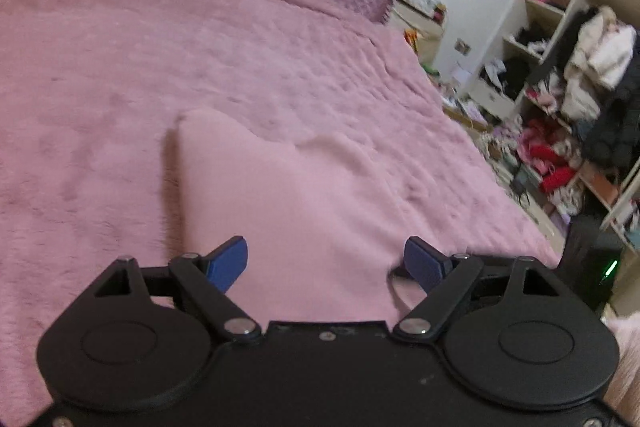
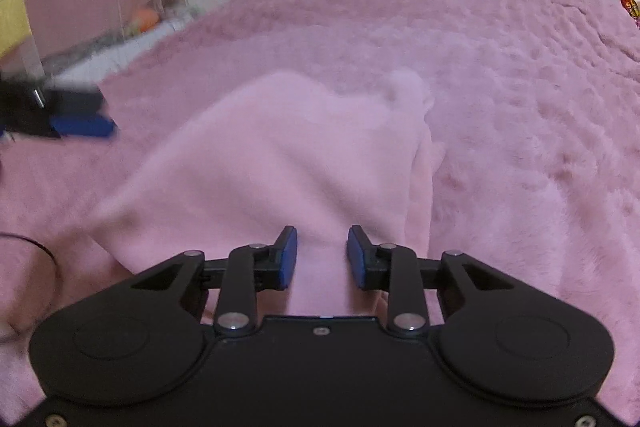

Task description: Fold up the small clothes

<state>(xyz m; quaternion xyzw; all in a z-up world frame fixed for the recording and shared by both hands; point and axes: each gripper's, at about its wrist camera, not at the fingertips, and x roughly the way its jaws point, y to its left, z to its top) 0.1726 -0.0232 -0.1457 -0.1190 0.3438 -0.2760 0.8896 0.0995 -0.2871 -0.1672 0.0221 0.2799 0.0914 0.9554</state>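
The small pale pink fleece garment (image 2: 280, 155) fills the middle of the right wrist view, lying rumpled on the deeper pink plush bedspread (image 2: 520, 107). It looks light, soft and floppy, likely to sag and slide on the pile, so a hem or corner seems the best hold. The right gripper (image 2: 322, 255) has its blue pads narrowed around a raised ridge of the fleece; whether they truly pinch it I cannot tell. The left gripper (image 1: 326, 263), lower centre in its view, stands wide open above the garment's edge, holding nothing.
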